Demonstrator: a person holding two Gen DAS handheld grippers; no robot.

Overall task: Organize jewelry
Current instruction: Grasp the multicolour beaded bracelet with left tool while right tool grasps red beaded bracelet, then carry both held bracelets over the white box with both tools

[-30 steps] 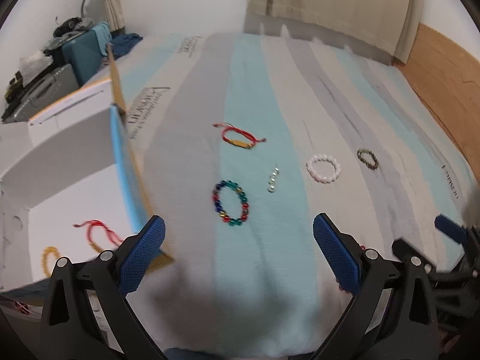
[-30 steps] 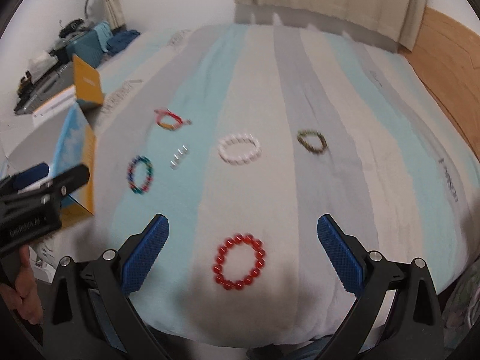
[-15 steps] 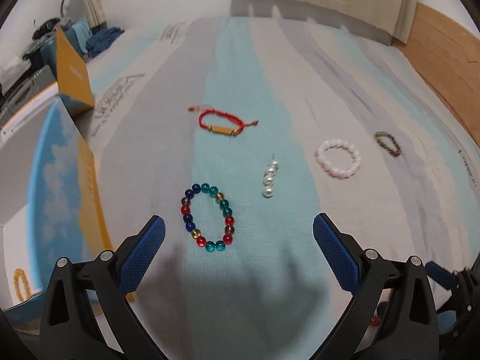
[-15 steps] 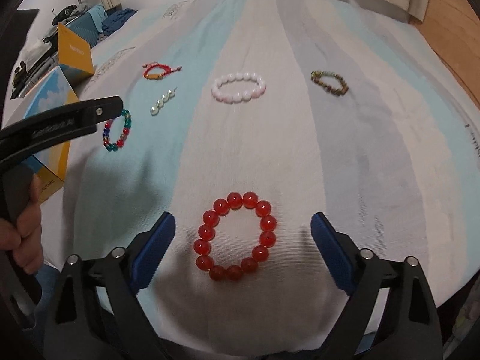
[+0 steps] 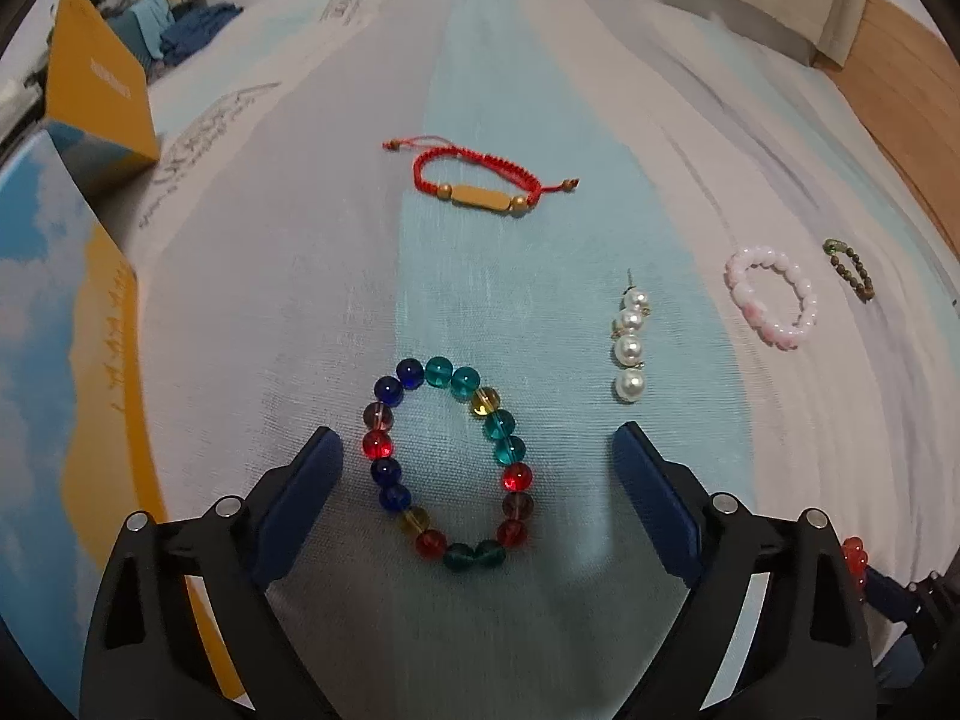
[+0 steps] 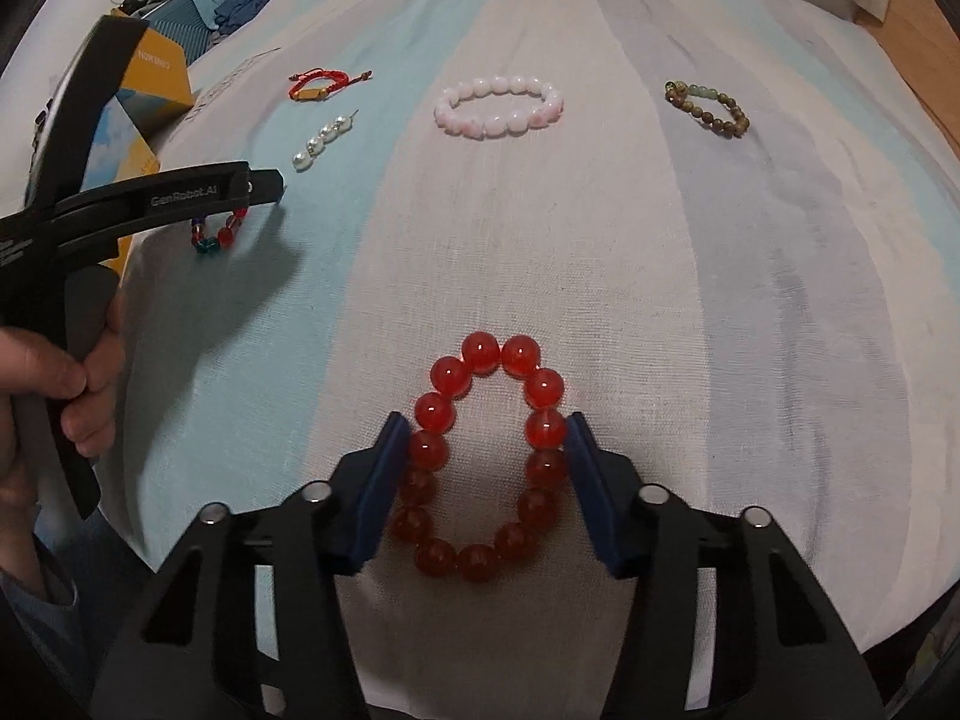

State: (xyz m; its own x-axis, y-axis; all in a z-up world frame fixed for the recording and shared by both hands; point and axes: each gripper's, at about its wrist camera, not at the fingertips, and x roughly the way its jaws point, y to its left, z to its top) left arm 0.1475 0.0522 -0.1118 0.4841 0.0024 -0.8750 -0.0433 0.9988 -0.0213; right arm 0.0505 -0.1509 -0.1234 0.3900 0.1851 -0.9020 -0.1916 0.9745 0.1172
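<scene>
My left gripper [image 5: 477, 450] is open, its blue pads either side of a multicoloured glass bead bracelet [image 5: 501, 420] lying on the striped bedspread. My right gripper [image 6: 487, 429] has narrowed around a red bead bracelet [image 6: 480, 354]; both pads touch or nearly touch its sides. Farther off lie a red cord bracelet [image 5: 474, 180], a pearl earring [image 5: 630, 348], a pink bead bracelet [image 5: 771, 294] and a brown bead bracelet [image 5: 849, 267]. The left gripper also shows in the right wrist view [image 6: 264, 183], over the multicoloured bracelet [image 6: 219, 234].
An open blue-and-yellow cardboard box [image 5: 72, 312] stands at the left edge of the bed [image 5: 300, 240], its flap [image 5: 96, 84] raised. Clutter and blue clothes [image 6: 240, 0] lie at the back left. A wooden floor [image 5: 900, 72] shows at the right.
Both grippers have come down and forward onto their bracelets. The right gripper's jaws have closed in from wide open to the red bracelet's sides. The left gripper stays wide.
</scene>
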